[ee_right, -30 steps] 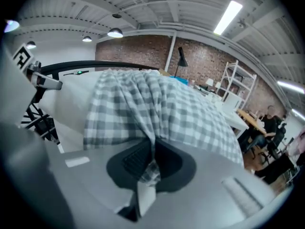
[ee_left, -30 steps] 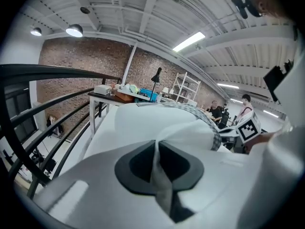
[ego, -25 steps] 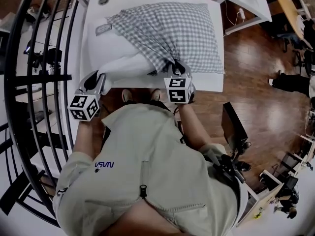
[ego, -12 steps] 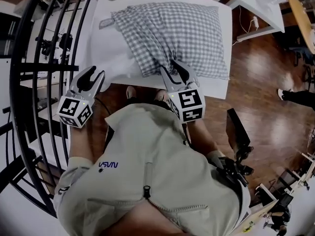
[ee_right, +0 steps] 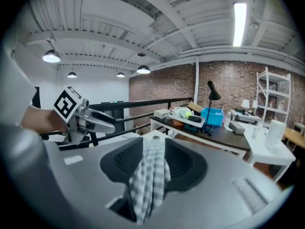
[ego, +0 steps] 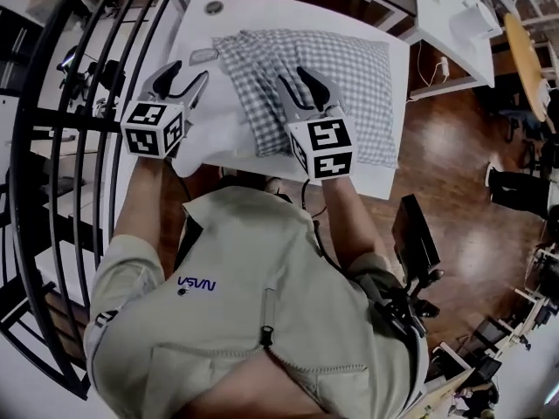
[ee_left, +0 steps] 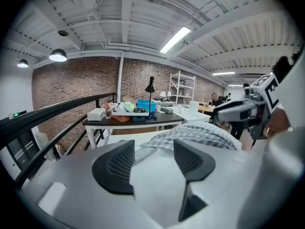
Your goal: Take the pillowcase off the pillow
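Now the right gripper: jaws parted, just opened, a fold of the checked pillowcase between them, above the table's near edge. Left gripper, jaws just opened too and gripping nothing, hovers over the white pillow's bare end, table's near-left corner. The pillowcase covers the rest, mid-table.

Left gripper raised, jaws just opened, empty; right gripper raised, opened, pillowcase fold between jaws.

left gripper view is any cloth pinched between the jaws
No, the left gripper has just been opening and its jaws stand apart with nothing between them.
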A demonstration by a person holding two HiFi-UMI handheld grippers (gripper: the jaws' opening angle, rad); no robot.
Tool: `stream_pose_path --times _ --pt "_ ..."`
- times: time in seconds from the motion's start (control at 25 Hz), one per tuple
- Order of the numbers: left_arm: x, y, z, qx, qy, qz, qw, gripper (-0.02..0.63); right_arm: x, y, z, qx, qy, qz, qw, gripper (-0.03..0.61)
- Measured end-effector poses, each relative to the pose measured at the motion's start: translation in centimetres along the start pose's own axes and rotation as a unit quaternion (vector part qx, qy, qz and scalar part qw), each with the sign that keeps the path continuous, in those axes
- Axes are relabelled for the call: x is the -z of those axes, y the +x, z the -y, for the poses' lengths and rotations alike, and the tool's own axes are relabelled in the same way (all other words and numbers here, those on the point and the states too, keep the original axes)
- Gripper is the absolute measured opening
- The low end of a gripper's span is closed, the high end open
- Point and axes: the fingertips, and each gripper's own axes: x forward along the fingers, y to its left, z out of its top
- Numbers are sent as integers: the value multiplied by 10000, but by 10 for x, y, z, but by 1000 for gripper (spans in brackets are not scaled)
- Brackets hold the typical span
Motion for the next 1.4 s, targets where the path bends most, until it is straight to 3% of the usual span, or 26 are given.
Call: stream_pose_path --times 0.2,0.36,0.52,0.64,0.76,0.96,1.04,1.12,1.24,1.4 --pt "5 60 -41 21 7 -442 9990 283 -25 55 15 263 -171 -367 9988 144" --pt "37 88 -62 92 -255 -1140 9931 357 -33 96 24 302 -142 -728 9968 144" --pt "52 96 -54 322 -565 -1365 9885 352 -23 130 22 124 -219 -1152 9930 146" --pt "58 96 -41 581 -616 -1399 9865 273 -7 156 16 -60 -363 -1584 9867 164" --pt "59 92 -27 764 -564 -1292 9871 176 13 174 13 -200 -558 -2066 9766 164" --pt "47 74 -15 584 -55 -976 9935 58 33 187 1 -475 -1030 -2478 9621 164" --pt "43 66 -15 557 172 -786 9952 38 38 188 -3 -416 -1061 -2600 9589 122" --pt "42 50 -21 523 364 -639 9959 31 55 188 -11 -318 -887 -2885 9528 22" --pt "33 30 -27 445 569 -419 9965 26 45 197 -8 -127 -893 -2625 9607 14" --pt "-1 18 -19 266 637 155 9975 25 14 179 44 406 -965 -2149 9710 12"
